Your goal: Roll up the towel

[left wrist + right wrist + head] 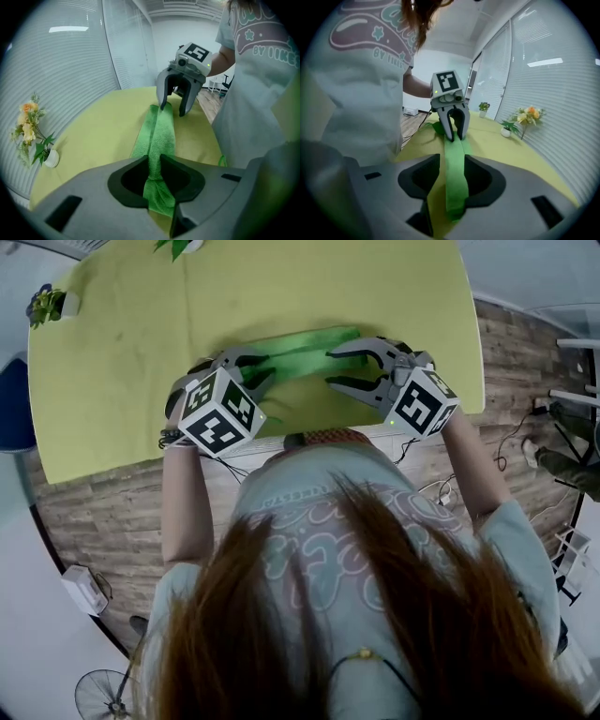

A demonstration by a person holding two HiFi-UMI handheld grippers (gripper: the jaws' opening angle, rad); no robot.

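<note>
Left gripper (152, 164) pinches the towel (300, 348) by the table's (122, 352) near edge; right gripper (451, 159) gapes around it, risking a slack roll.

The towel (158, 129) is matt green cloth with a fine, nubby pile. The left claw (152, 159) and right claw (451, 159) are smooth, matt grey plastic. The desk (122, 352) has a matt yellow-green top, faintly smudged. At the lower left, the floor (84, 512) shows wood-grain planks.
</note>
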